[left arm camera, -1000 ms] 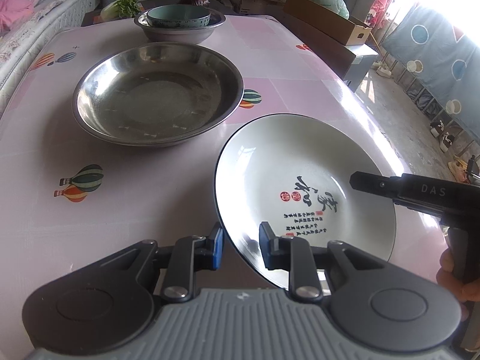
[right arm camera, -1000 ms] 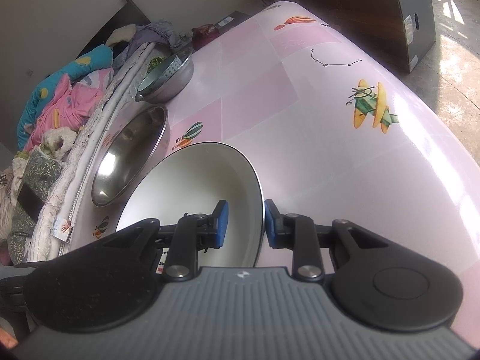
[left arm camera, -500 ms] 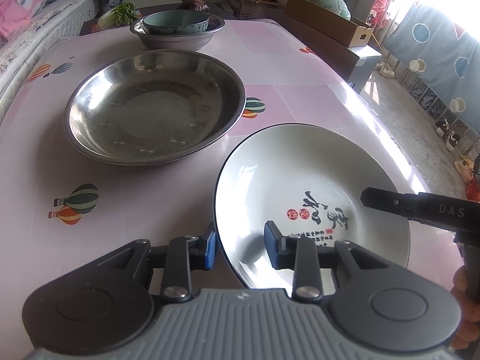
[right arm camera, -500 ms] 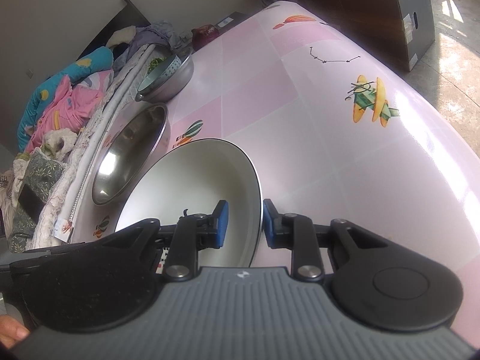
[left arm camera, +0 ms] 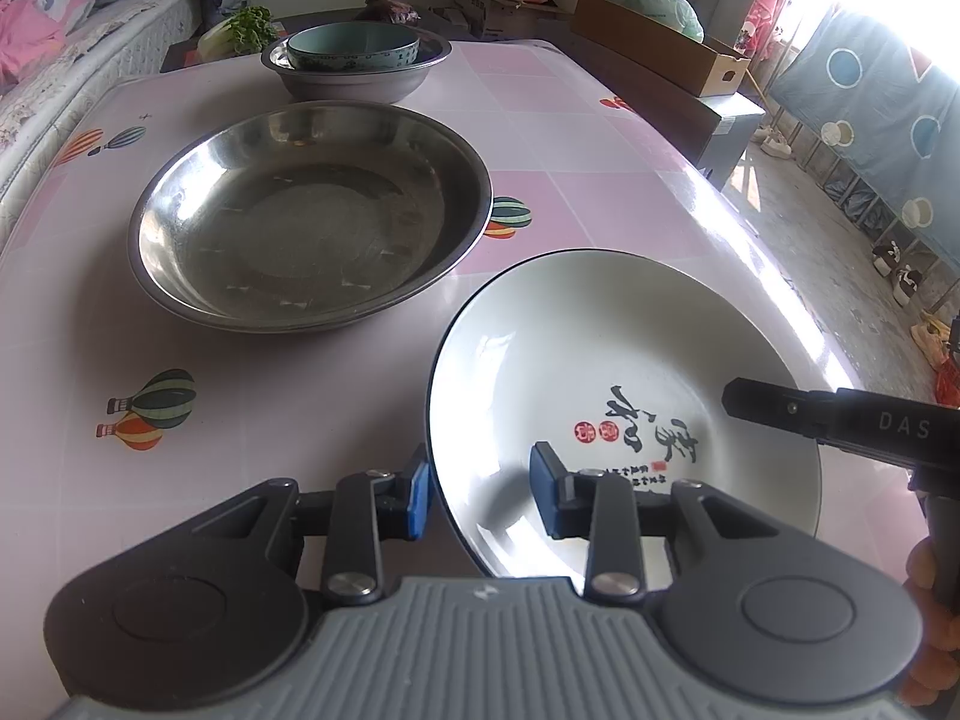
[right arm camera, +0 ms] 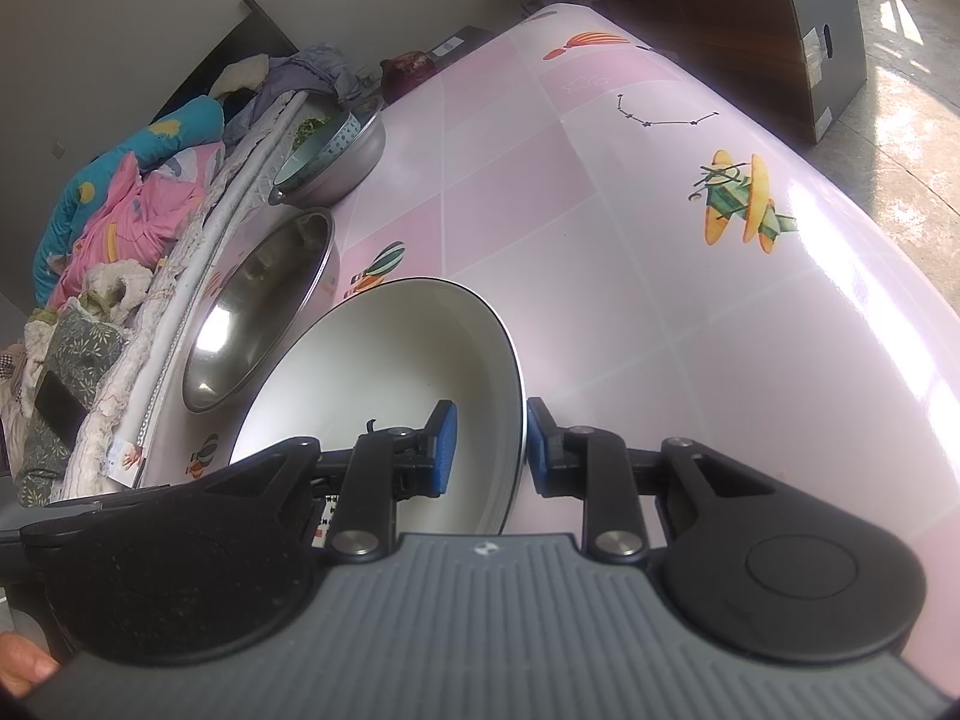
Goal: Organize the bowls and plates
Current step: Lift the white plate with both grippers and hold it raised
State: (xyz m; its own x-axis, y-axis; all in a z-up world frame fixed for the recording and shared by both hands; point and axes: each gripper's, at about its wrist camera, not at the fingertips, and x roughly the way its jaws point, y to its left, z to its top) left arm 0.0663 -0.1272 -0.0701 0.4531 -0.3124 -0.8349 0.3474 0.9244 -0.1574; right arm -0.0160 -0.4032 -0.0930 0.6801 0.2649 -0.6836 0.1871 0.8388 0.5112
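Teal bowl (left arm camera: 353, 51) inside steel basin (left arm camera: 357, 81)

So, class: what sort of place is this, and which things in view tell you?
Probably a lived-in room at home: a bed heaped with bedding beside a table under a pink balloon-print cloth, steel basins, and cardboard boxes behind.

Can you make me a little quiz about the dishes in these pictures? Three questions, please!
1. True or false: the teal bowl sits inside the small steel bowl.
2. How many steel dishes stand on the table?
3. The white plate has its rim between the fingers of: A one gripper, B no gripper, C both grippers.

Key: 1 true. 2 two, the small steel bowl and the big steel pan. 3 C, the left gripper and the right gripper.
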